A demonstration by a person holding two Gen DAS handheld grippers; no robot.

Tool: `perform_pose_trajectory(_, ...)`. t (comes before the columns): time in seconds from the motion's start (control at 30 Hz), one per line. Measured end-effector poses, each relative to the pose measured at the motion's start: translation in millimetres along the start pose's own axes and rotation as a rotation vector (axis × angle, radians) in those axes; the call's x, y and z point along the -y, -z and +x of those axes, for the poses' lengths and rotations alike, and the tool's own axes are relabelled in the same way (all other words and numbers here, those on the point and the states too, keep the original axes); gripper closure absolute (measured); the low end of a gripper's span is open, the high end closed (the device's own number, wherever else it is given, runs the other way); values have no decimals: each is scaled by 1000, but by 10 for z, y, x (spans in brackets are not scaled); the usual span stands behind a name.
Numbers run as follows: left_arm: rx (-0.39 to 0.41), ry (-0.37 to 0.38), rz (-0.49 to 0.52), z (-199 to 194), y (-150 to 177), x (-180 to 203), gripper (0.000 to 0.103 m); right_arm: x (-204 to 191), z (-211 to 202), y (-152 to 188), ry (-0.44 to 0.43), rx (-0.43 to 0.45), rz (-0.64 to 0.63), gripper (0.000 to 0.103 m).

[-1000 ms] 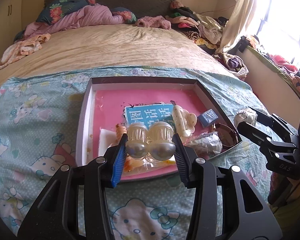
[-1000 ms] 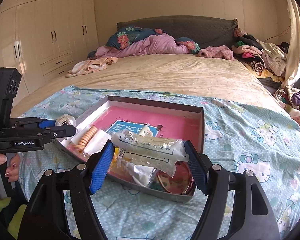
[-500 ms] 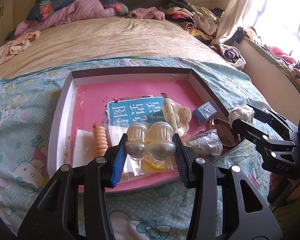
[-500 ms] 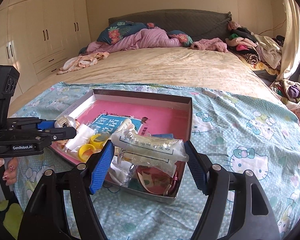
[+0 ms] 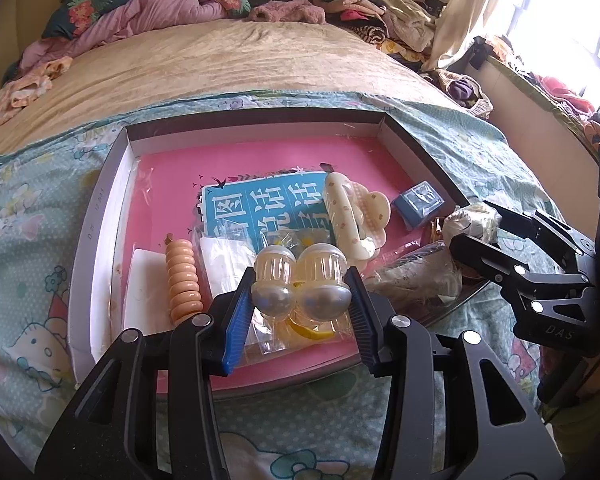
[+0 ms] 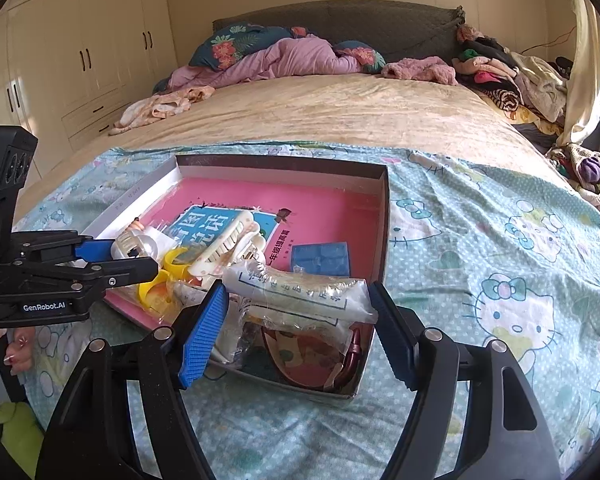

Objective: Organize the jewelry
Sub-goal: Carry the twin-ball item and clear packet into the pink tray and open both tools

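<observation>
Left tongs (image 5: 300, 300) clamped on pearl hair clip (image 5: 300, 280), now drawn in over box (image 5: 112, 184) near edge, clip about to drop in. Right tongs (image 6: 296, 312) grip plastic packet (image 6: 300, 296) above box near corner. Inside box: coil tie (image 5: 182, 276), blue booklet (image 5: 260, 208), cream claw clip (image 5: 352, 216).

Bright daylight from blown-out window (image 5: 572, 12); strong fisheye bending, dark corners; sharp focus.

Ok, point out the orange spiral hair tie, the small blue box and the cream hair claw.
orange spiral hair tie (image 5: 184, 278), left wrist view, middle coils.
small blue box (image 6: 320, 259), right wrist view, top face.
cream hair claw (image 5: 342, 214), left wrist view, curved spine.
</observation>
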State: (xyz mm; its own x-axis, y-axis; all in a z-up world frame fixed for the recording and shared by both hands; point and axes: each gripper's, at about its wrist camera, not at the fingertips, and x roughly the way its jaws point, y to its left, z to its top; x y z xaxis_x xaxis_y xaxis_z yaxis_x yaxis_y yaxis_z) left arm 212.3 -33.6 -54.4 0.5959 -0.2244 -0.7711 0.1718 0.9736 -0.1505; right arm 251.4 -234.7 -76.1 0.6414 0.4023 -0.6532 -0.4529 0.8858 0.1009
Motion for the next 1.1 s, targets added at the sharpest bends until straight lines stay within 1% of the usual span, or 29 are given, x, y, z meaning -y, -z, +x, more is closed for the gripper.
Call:
perform_pose_trajectory(0.27,-3,-2,-3,21,-2,-7,67,24,44,8,-19,-8,16,31)
perform_pose_trajectory(0.33,-3,-2,-3,22,-1,-8,67,29,36,6,-21,-6,22,28)
perform_pose_trajectory(0.4,-3,-1,-4,18,-2,-6,67,26,9,4,-25,3,26,21)
perform_pose_trajectory(0.47,-5,-3,-4,18,-6,-2,67,23,-25,4,-21,12,24,18)
perform_pose_trajectory(0.73,-9,-18,-2,24,8,6,67,89,-172,24,-9,29,58,13)
perform_pose_trajectory(0.8,-8,-24,-2,20,10,9,64,104,-216,29,-4,33,63,12)
perform_pose_trajectory(0.83,-6,-28,-3,14,8,10,56,110,-234,32,-3,35,65,11)
perform_pose_trajectory(0.87,-2,-28,-5,4,4,8,52,113,-254,33,-1,37,66,11)
perform_pose_trajectory(1.0,-11,-49,0,3,3,1,51,108,-323,25,1,42,64,10)
perform_pose_trajectory(1.1,-5,-43,-7,-39,7,10,49,91,-376,12,0,49,60,10)
